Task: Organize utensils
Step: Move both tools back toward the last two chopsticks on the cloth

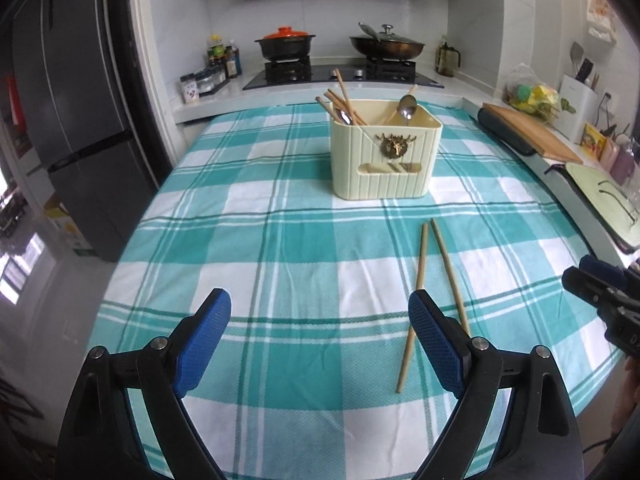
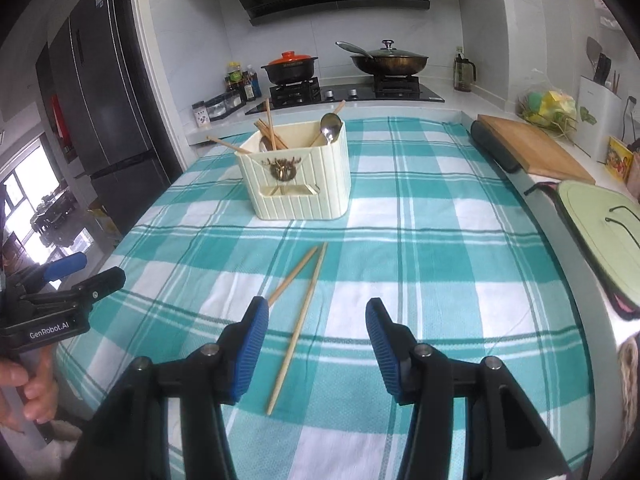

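Observation:
A cream utensil holder (image 1: 385, 152) (image 2: 298, 172) stands mid-table on the teal plaid cloth (image 1: 280, 248) (image 2: 420, 248). It holds several wooden chopsticks (image 1: 343, 100) (image 2: 270, 126) and a metal spoon (image 1: 407, 107) (image 2: 330, 126). Two loose chopsticks (image 1: 424, 280) (image 2: 300, 320) lie on the cloth in front of it. My left gripper (image 1: 320, 312) is open and empty, with its right finger beside the loose pair. My right gripper (image 2: 316, 320) is open and empty, hovering over the near ends of the pair. Each gripper shows at the edge of the other's view (image 1: 600, 292) (image 2: 64, 284).
A stove with a red-lidded pot (image 1: 285, 42) (image 2: 290, 66) and a lidded wok (image 1: 387, 44) (image 2: 390, 60) stands behind the table. A wooden cutting board (image 1: 528, 132) (image 2: 532, 148) and a green lidded tray (image 2: 600, 236) lie on the right counter. A dark fridge (image 1: 80, 120) stands at the left.

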The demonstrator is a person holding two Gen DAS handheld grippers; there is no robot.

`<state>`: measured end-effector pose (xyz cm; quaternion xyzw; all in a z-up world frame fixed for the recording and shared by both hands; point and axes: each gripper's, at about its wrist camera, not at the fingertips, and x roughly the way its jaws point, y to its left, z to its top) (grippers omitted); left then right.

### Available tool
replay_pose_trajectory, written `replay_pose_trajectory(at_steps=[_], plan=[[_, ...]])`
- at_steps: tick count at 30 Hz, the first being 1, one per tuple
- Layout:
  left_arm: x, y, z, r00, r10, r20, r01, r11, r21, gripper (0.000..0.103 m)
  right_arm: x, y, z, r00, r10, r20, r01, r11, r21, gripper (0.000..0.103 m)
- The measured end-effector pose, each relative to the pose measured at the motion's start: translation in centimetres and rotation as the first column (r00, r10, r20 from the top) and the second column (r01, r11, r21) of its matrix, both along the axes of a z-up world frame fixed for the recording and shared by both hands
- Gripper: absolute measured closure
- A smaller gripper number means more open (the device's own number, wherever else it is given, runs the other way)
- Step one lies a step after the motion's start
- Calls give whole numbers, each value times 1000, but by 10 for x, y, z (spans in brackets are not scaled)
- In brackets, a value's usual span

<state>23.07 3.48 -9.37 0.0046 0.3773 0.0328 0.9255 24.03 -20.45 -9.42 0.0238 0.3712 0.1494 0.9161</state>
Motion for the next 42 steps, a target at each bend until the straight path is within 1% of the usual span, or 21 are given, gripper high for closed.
replay_pose_trajectory(at_steps=[5, 8, 10, 13, 20, 32, 42], plan=[[-12, -5, -1, 1000, 5, 10, -5, 1000, 5, 12, -21, 0, -10, 1000, -16, -8, 16, 1000, -21, 51], [-18, -7, 0, 1000, 6, 21, -6, 1000, 27, 12, -31, 3, -13, 1000, -12, -2, 12, 999, -37, 51], [-22, -8, 2, 999, 8, 32, -9, 999, 40, 12, -35, 5, -15, 1000, -9, -5, 8, 999, -36, 51], [-27, -9, 3, 999, 5, 35, -6, 999, 37, 12, -40, 6, -19, 1000, -11, -8, 10, 999, -30, 51], [-33, -13, 1, 999, 9, 38, -11, 998, 54, 12, -48, 11, -24, 1000, 4, -12, -5, 999, -41, 51], [-40, -24, -2, 999, -14, 42, 10, 996, 86, 12, -59, 17, -29, 1000, 15, -15, -16, 999, -49, 51], [-39, -23, -4, 999, -7, 38, 4, 996, 92, 11, -60, 18, -33, 999, 18, -32, -20, 998, -51, 51]])
